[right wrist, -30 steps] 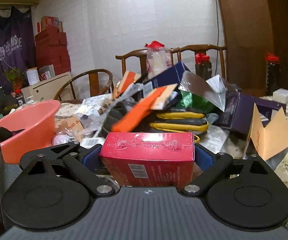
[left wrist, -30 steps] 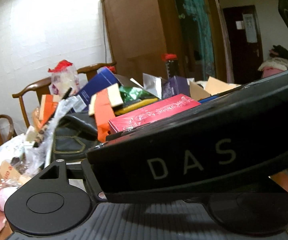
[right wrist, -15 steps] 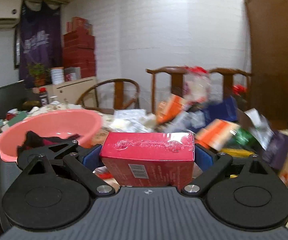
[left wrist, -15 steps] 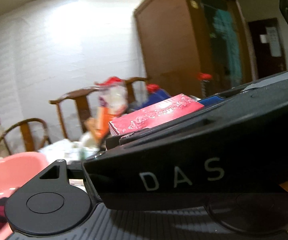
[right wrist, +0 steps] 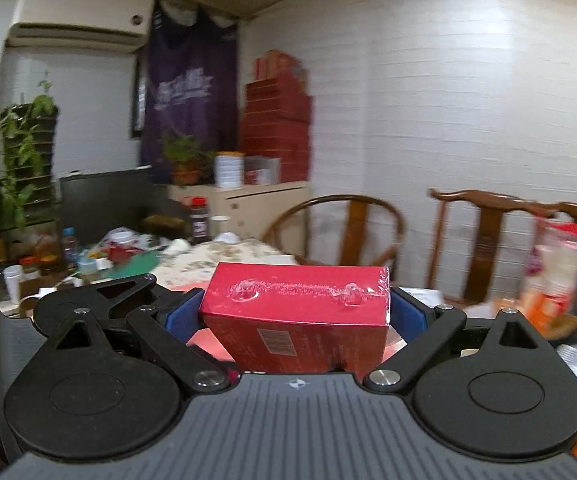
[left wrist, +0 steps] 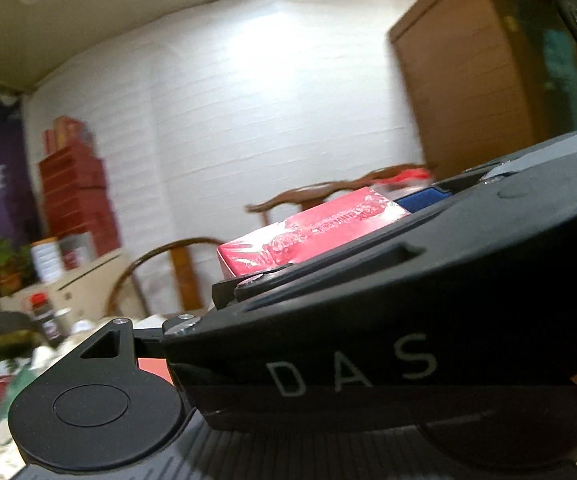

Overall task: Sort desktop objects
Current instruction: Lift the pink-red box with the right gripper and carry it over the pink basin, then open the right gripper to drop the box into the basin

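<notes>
A red box wrapped in clear film sits between the blue pads of my right gripper, which is shut on its two sides. A barcode shows on the box's near face. A pink surface shows just under the box. In the left wrist view the right gripper's black body marked "DAS" lies across the picture, with the red box sticking out beyond it. The left gripper's fingers are hidden behind that body. Only its left disc and linkage show.
A round table with a floral cloth holds bottles, cups and scraps ahead on the left. Wooden chairs stand behind it. A clear bag with a red top stands at the right. Stacked red boxes rest on a cabinet.
Both views have swung left and risen. The pile of clutter slid out to the right and the pink basin passed beneath. The red box stays gripped in the right gripper.
</notes>
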Demonstrator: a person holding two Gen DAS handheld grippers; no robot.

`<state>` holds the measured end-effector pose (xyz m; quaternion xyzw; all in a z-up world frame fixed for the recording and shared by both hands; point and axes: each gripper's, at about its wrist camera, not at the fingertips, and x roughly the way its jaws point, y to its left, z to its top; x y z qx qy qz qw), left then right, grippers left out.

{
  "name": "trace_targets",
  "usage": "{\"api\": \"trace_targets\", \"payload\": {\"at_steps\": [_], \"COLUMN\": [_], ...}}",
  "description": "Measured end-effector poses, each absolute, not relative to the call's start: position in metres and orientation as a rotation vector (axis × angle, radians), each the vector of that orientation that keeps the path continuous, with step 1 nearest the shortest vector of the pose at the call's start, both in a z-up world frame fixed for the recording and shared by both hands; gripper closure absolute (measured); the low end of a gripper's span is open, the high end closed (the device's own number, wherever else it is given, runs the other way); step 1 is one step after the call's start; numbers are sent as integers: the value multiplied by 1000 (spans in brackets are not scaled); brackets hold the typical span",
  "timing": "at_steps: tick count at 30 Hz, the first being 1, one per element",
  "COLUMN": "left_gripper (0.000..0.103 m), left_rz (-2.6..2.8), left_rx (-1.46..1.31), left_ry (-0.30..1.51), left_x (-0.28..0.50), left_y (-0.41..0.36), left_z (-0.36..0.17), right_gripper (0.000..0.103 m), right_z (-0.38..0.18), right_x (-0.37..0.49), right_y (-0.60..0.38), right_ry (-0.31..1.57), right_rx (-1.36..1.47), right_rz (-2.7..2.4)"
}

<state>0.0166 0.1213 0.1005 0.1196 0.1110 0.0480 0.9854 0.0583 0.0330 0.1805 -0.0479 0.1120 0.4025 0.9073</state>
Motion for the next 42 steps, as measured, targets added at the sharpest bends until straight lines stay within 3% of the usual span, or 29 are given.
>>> {"api": "trace_targets", "payload": {"at_steps": [6,11,20,24,33,42], "left_gripper": [28,20,9,9,8,7], "left_rz": [202,293,428,444,453,429], "left_rx": [226,183,186,202,193,179], "left_ry": [301,419,440,455,452,441], "left_x": [37,58,40,39,28,28], "left_y": [179,207,252,256,260,247], "left_z": [100,103,105,102,96,95], "right_gripper": [7,7,7,7,4,1], "right_z": [187,171,133,117,94,121], "right_x": [85,115,169,177,201,195], "right_y": [114,171,223,243,266,230], "right_ry": [320,449,709,761,826,764], "right_rx": [-136,-178,-152,-184,-187,-123], "right_rz": [927,935,875,849,798,753]}}
